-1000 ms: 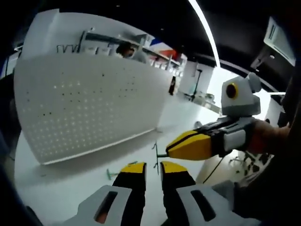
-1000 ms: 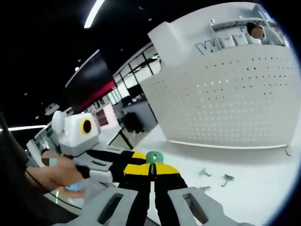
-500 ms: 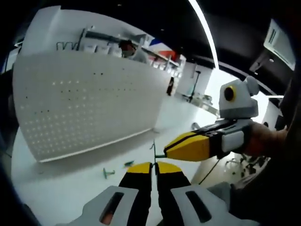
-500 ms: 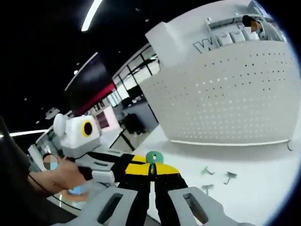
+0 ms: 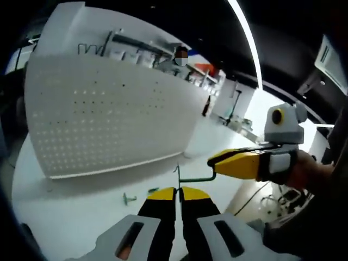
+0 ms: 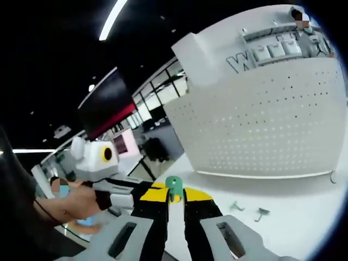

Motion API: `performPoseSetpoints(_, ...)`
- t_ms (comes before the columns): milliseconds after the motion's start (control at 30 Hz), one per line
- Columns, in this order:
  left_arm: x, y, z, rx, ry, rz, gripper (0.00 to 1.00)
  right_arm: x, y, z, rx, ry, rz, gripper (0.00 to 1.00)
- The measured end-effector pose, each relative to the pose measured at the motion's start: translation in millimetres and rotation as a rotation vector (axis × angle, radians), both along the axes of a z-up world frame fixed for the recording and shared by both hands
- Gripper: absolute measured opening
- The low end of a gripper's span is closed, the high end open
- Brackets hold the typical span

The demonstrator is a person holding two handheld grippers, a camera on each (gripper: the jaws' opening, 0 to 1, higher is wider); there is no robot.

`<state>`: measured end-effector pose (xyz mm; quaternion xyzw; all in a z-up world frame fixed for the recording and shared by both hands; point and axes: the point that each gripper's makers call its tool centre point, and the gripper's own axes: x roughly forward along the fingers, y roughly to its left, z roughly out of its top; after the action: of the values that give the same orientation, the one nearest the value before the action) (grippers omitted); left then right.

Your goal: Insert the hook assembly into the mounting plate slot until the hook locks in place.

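In the left gripper view, the left gripper (image 5: 178, 191) is rising from the bottom edge with its yellow-tipped jaws standing pressed together, nipping the lower end of the green hook assembly (image 5: 191, 178) between them; the hook's thin wire is standing up from the tips and bending across to the right gripper (image 5: 213, 161), which is entering from the right and holding the wire's far end at its yellow nose, though whether those jaws are fully closed cannot be told from this side; a hand (image 5: 305, 173) is gripping that tool behind its grey body. In the right gripper view, the right gripper (image 6: 174, 194) is showing a narrow gap between its yellow tips, with the round green end of the hook assembly (image 6: 173, 186) sitting in that gap, so it is clamping the piece; the left gripper (image 6: 151, 194) is lying just to the left of it, tips meeting at the same piece, with a hand (image 6: 69, 202) behind it. The white perforated mounting plate (image 5: 109, 122) is standing upright toward the far edge of the white counter (image 5: 70, 217), well apart from the held hook; the same mounting plate (image 6: 261, 130) is standing along the counter (image 6: 304, 217) on the right. Small green loose hooks (image 5: 129, 198) are lying on the counter near the plate's foot; further loose hooks (image 6: 261, 213) are lying on the counter in the right gripper view.
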<state>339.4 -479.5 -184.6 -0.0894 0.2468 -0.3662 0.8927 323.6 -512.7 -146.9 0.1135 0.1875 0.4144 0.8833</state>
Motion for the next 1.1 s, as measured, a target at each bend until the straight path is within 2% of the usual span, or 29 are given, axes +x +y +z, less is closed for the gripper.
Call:
performPoseSetpoints(67, 1.7, 2, 0.8, -0.003, -0.002, 0.011, 0.02, -1, -2, -4.2, -0.041, -0.009, -0.008, 0.06)
performPoseSetpoints(100, 2.7, 4, 1.1, -0.004, -0.005, 0.017, 0.02, -6, 0, -1.9, -0.034, -0.027, 0.016, 0.07)
performPoseSetpoints(167, 4.9, 8, 1.6, -0.009, -0.004, 0.034, 0.02, -6, 0, 0.6, 0.001, -0.008, -0.001, 0.07)
performPoseSetpoints(300, 5.8, 13, 5.4, -0.021, -0.009, 0.056, 0.02, -7, 2, 1.2, -0.003, -0.018, 0.001, 0.07)
performPoseSetpoints(333, 5.5, 13, 6.3, -0.022, -0.011, 0.058, 0.02, -7, 4, 3.9, 0.017, -0.016, 0.002, 0.07)
performPoseSetpoints(367, 5.3, 13, 7.6, -0.024, -0.017, 0.062, 0.02, -8, 6, 8.2, 0.047, -0.019, 0.006, 0.1)
performPoseSetpoints(433, 5.1, 12, 11.1, -0.032, -0.039, 0.079, 0.02, -8, 9, 14.8, 0.116, 0.029, -0.008, 0.2)
performPoseSetpoints(467, 3.7, 11, 12.2, -0.033, -0.045, 0.074, 0.02, -7, 8, 13.7, 0.106, 0.026, -0.009, 0.22)
performPoseSetpoints(633, -2.6, -2, 16.9, -0.048, -0.064, 0.053, 0.02, -7, 11, 12.8, 0.081, 0.006, -0.005, 0.13)
performPoseSetpoints(967, -12.6, -18, 22.9, -0.028, -0.12, 0.026, 0.02, -3, 9, 10.5, 0.081, 0.005, -0.039, 0.09)
performPoseSetpoints(1100, -12.4, -18, 23.0, -0.034, -0.12, 0.026, 0.02, 0, 8, 8.7, 0.094, 0.017, -0.048, 0.07)
